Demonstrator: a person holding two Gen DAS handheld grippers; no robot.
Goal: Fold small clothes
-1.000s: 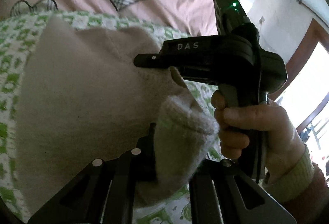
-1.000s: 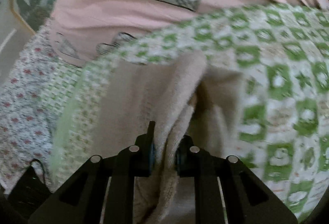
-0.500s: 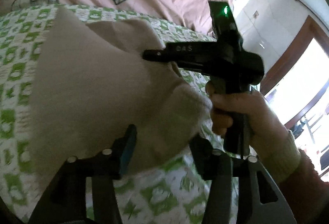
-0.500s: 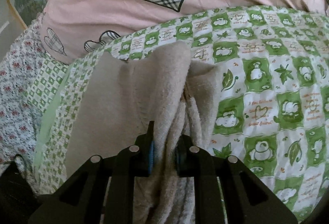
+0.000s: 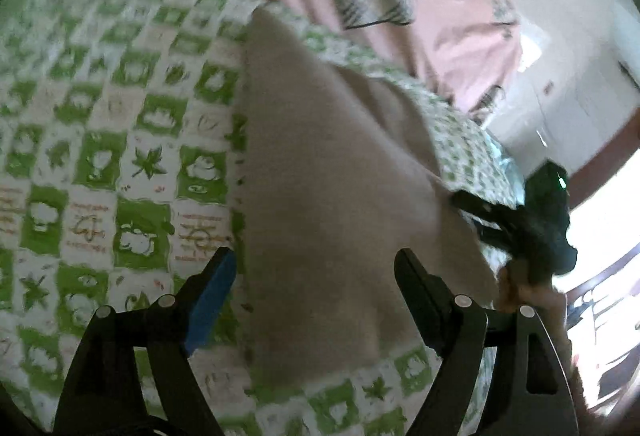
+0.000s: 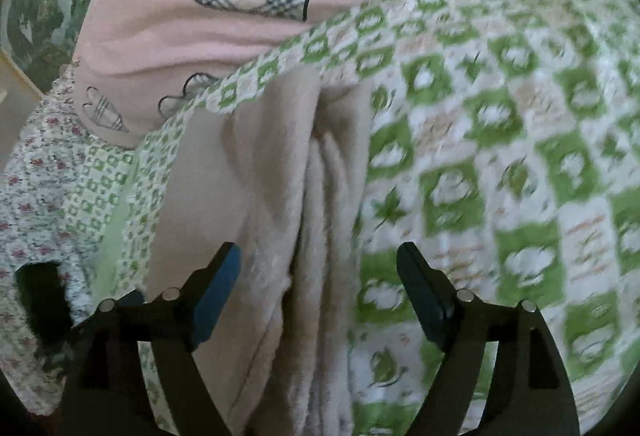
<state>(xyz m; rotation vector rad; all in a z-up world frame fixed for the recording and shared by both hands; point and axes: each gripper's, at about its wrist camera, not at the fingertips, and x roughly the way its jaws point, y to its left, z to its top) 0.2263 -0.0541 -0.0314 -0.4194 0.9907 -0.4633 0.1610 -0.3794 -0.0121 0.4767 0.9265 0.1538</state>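
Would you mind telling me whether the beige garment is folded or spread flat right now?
Folded. In the right wrist view the beige garment shows several stacked layers along one edge, lying on the green checked quilt.

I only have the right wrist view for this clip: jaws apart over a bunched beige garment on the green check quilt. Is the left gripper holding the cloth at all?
Observer: No. The left gripper is open, its fingers spread either side of the beige garment with nothing pinched.
Reviewer: How does the garment look from that side?
Observer: Mostly a broad, smooth panel on the quilt, not the ridged folds your view shows.
Reviewer: Where is the right gripper relative to it?
Observer: The left view shows it at the garment's right edge, held in a bare hand; blur hides whether it touches the cloth.
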